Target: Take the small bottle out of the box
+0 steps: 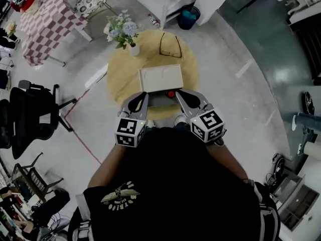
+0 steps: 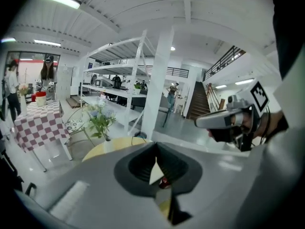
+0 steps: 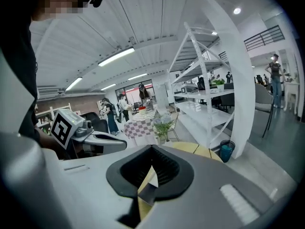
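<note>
On the round wooden table (image 1: pixel 118 74) stands a white box (image 1: pixel 160 78), its lid up, with a grey base (image 1: pixel 159 102) in front of it. A small red thing (image 1: pixel 171 94), perhaps the bottle's cap, shows at the base's far edge; through the left jaws that red thing (image 2: pixel 164 182) shows again. My left gripper (image 1: pixel 144 96) is at the base's left corner, its jaws shut and empty. At the right corner my right gripper (image 1: pixel 179 94) is also shut and empty. Each gripper view shows closed jaws: left gripper (image 2: pixel 155 146), right gripper (image 3: pixel 152 149).
A vase of flowers (image 1: pixel 123 31) and a pair of glasses (image 1: pixel 170 45) lie on the table's far side. A checkered table (image 1: pixel 47 19), a black office chair (image 1: pixel 30 117) and a blue bin (image 1: pixel 189 18) stand around; white shelving (image 3: pixel 209 80) rises behind.
</note>
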Motion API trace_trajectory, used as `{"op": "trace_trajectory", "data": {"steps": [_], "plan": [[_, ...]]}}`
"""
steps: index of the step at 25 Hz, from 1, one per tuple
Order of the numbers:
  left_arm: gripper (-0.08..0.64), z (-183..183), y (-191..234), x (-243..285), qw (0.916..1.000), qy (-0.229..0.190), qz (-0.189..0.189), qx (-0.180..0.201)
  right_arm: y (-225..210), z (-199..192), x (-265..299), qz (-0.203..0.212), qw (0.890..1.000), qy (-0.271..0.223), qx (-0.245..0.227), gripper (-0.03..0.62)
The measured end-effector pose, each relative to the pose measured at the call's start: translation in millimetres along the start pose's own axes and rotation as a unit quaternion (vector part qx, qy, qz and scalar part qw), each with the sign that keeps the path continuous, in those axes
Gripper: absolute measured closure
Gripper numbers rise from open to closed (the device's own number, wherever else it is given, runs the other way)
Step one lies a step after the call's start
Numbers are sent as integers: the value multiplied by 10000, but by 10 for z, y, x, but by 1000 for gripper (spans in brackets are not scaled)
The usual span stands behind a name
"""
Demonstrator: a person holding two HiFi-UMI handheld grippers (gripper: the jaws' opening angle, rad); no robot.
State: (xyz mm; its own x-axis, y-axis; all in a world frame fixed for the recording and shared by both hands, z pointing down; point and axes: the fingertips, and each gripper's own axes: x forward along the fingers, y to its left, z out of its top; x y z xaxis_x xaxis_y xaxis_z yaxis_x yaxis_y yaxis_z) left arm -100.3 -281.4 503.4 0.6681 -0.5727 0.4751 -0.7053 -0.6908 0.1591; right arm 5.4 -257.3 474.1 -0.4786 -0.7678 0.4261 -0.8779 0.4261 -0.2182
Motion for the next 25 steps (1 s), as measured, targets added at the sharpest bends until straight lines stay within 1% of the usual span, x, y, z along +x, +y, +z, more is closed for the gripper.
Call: {"op": "trace_trajectory", "data": {"steps": [4, 7, 9, 12, 14, 18, 20, 22, 25], "plan": [[560, -29, 42, 43, 9992, 85, -401, 25, 58, -31, 104, -227, 9995, 185, -81, 583], [560, -36, 25, 150, 9982, 126, -588, 73, 18, -68, 146, -324, 9990, 287, -132, 583], [560, -62, -29, 232, 9973, 152, -709, 122, -19, -145, 159, -342, 9988, 359, -59, 583], [560, -94, -144, 390, 9954, 120, -882, 343, -80, -318, 198, -264, 9985, 452, 132, 583], [560, -154, -159, 551, 9954, 166, -831, 443, -143, -474, 258, -188, 9982, 526, 219, 583], [560, -352, -126, 729, 9975, 387, -571, 168, -325, -715, 370, -135, 9974, 688, 179, 583], [560, -506, -85, 746, 9972, 580, -466, 122, -385, -786, 441, -80, 9972, 736, 123, 583], [560, -681, -35, 775, 9964, 771, -361, 45, -426, -895, 511, -29, 9965, 838, -20, 583], [560, -896, 47, 846, 9952, 961, -172, -91, -489, -1129, 622, -42, 9932, 1097, -393, 583]]}}
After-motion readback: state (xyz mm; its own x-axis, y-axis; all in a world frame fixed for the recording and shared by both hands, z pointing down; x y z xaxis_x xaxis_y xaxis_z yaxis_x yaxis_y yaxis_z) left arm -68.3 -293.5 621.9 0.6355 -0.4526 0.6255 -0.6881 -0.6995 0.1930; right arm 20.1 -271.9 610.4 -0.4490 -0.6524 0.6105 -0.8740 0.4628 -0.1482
